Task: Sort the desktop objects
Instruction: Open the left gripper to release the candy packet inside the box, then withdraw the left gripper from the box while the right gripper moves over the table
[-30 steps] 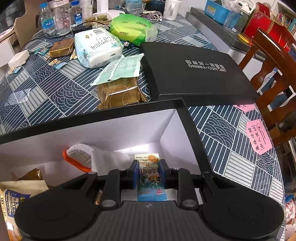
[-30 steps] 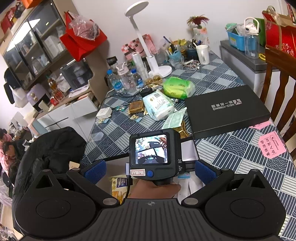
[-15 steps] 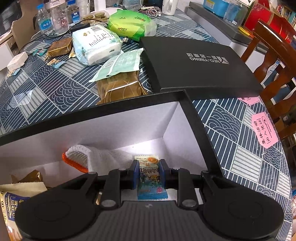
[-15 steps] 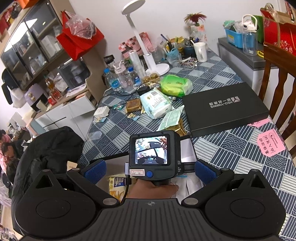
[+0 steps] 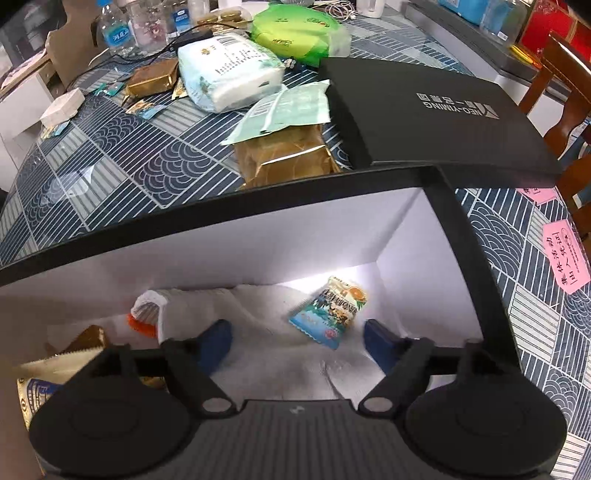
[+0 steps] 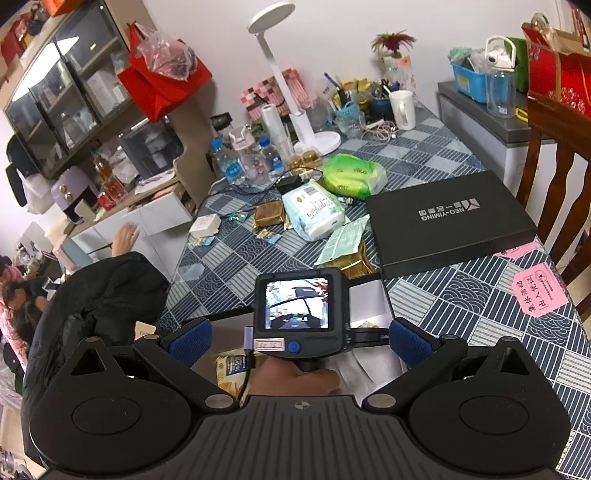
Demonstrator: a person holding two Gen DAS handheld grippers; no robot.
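Note:
My left gripper (image 5: pixel 297 341) is open inside a black box with white walls (image 5: pixel 258 210). A small blue snack packet (image 5: pixel 328 312) lies tilted on white cloth in the box, just beyond the blue fingertips (image 5: pixel 214 341) and free of them. A white glove with an orange cuff (image 5: pixel 147 314) and a yellow snack bag (image 5: pixel 40 380) lie at the box's left. My right gripper (image 6: pixel 299 341) is open and empty, held above and behind the left gripper's handle and screen (image 6: pixel 297 304).
On the patterned table (image 5: pixel 110 177) lie a gold packet (image 5: pixel 286 157), a green sachet (image 5: pixel 284 112), a white tissue pack (image 5: pixel 229 75), a green tissue pack (image 5: pixel 295 31) and the black box lid (image 5: pixel 432 118). Pink notes (image 5: pixel 565 260) lie at right. A wooden chair (image 6: pixel 554 158) stands beyond.
My left gripper has opened and let go of the blue snack packet, which now lies tilted in the box. The right gripper has barely moved.

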